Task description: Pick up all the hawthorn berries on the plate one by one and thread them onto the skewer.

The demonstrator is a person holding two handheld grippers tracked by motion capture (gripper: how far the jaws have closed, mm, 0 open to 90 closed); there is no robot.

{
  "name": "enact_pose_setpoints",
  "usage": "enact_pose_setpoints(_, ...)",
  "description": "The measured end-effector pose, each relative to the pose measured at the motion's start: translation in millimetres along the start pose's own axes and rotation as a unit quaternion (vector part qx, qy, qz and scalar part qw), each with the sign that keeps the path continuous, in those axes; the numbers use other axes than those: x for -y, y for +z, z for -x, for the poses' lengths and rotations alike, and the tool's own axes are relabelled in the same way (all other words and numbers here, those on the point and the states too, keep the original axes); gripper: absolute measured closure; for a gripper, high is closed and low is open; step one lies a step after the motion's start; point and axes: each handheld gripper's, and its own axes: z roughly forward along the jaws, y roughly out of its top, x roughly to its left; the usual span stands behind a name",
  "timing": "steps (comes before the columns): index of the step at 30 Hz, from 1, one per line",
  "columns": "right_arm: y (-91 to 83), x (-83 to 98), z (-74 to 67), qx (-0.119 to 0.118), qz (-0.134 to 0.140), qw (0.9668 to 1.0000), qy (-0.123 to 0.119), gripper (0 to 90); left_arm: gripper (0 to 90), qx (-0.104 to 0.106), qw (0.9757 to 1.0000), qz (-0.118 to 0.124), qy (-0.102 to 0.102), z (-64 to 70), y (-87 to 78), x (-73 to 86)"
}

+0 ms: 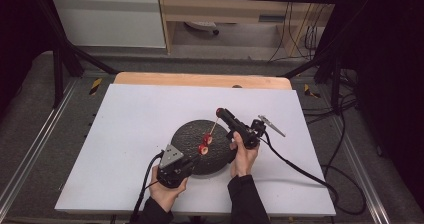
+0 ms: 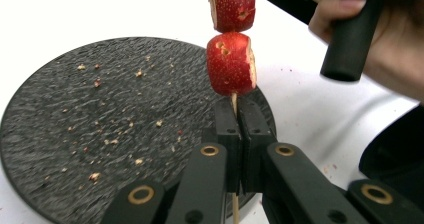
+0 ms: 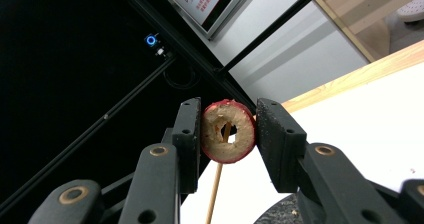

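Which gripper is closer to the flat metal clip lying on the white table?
Right. The right gripper sits just beside the flat metal clip; the left gripper is across the black round plate.

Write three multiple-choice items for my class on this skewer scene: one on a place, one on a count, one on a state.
1. Where is the dark round plate?
A. on the white table top
B. on the floor
C. on a shelf

2. How many red fruit pieces are on the skewer in the high view?
A. one
B. three
C. six

3. What is the left hand-held gripper doing?
A. standing wide open
B. shut on the skewer
C. gripping the plate

Answers:
1 A, the plate lies on the white table top.
2 B, two pieces sit low and one sits at the tip, in the right hand-held gripper.
3 B, its jaws pinch the stick below the fruit.
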Motion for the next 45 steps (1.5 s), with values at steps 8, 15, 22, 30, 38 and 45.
enact_pose_setpoints(8,-2.4,3.8,-2.6,-0.004,-0.009,0.9999,0.001,64.1,88.6,-0.003,1.0000,0.008,-0.001,-1.1,5.2,-7.9)
enact_pose_setpoints(15,-4.4,5.6,-4.1,-0.003,-0.018,0.9998,-0.005,64.0,88.6,0.005,0.9999,0.009,-0.002,-3.1,10.5,-14.2)
enact_pose_setpoints(22,-6.0,10.5,-5.2,-0.005,-0.028,0.9995,-0.012,64.0,88.6,0.008,0.9999,0.008,0.000,-5.9,13.1,-18.2)
enact_pose_setpoints(30,-7.3,12.8,-6.2,-0.002,-0.036,0.9991,-0.021,63.8,88.6,0.016,0.9998,0.007,-0.003,-7.6,14.7,-19.4)
enact_pose_setpoints(38,-10.7,4.2,-8.5,0.005,-0.055,0.9975,-0.045,55.6,88.6,0.022,0.9997,0.005,0.001,-11.8,9.5,-18.4)
enact_pose_setpoints(45,-18.3,-11.0,-8.3,0.030,-0.114,0.9874,-0.106,33.5,88.6,0.026,0.9996,-0.008,0.011,-21.4,0.7,-16.4)
